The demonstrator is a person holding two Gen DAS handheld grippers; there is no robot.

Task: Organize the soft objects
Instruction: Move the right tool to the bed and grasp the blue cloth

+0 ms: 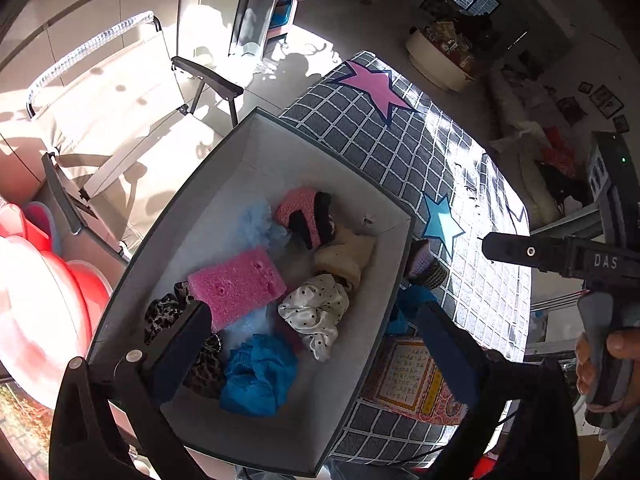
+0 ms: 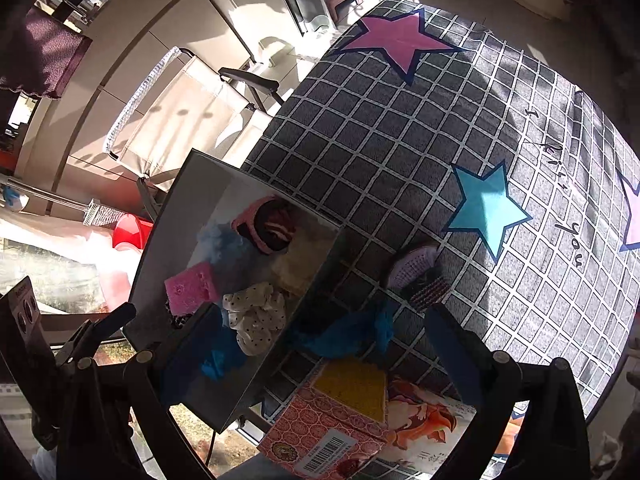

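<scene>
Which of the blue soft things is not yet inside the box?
The blue cloth lying on the checked tablecloth, beside the box. The other blue pieces already lie inside the box.

The left gripper's finger (image 1: 180, 344) covers part of the leopard-print cloth (image 1: 160, 316). The box wall (image 1: 394, 280) hides most of the slipper (image 1: 426, 266).

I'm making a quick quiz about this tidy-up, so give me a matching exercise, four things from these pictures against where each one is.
Things:
1. pink sponge
2. polka-dot cloth
3. hairbrush
4. yellow sponge

Places:
A. on the checked tablecloth, outside the box
B. on top of the patterned red carton
C. in the grey box, beside the leopard-print fabric
D. in the grey box, below the cream plush

Pairs: 1-C, 2-D, 3-A, 4-B
</scene>
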